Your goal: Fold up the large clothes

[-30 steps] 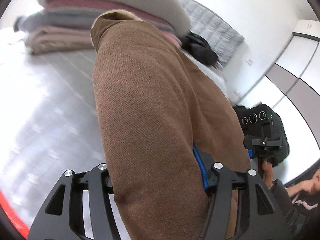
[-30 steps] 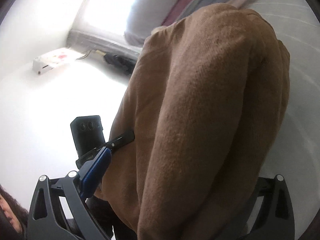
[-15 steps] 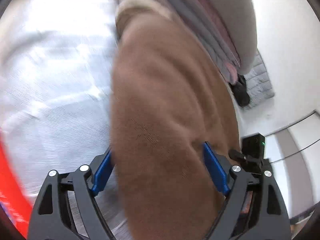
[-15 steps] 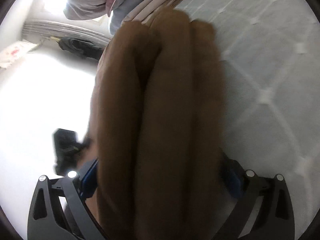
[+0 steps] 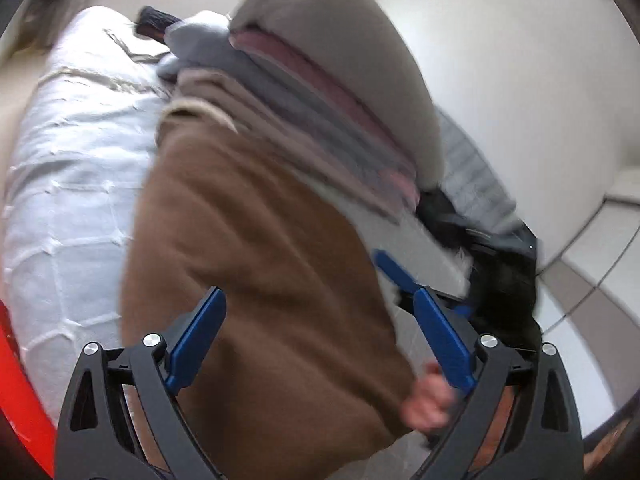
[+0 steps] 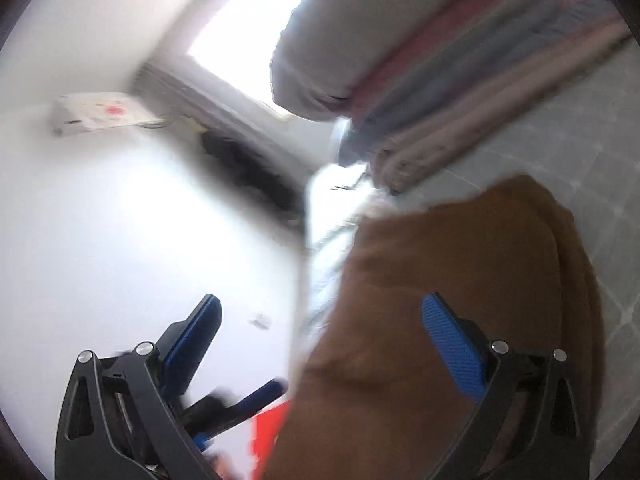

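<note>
As jaws just widened, left claw (image 5: 320,328) straddles brown garment (image 5: 256,260).

Daylight floods in from the window (image 6: 256,40), blowing the white wall out to glare; both views smear with motion blur; fisheye edges bend and darken.

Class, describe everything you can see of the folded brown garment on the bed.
The brown garment is a thick, knit-looking fabric folded into a bulky bundle, with a paler trim at its far end. It lies on the white quilted bedcover, its far end against the stack of folded clothes. The left gripper straddles it, jaws just opened, right pad clear. The right gripper is open too, one pad over the fabric. Both views are blurred.
</note>
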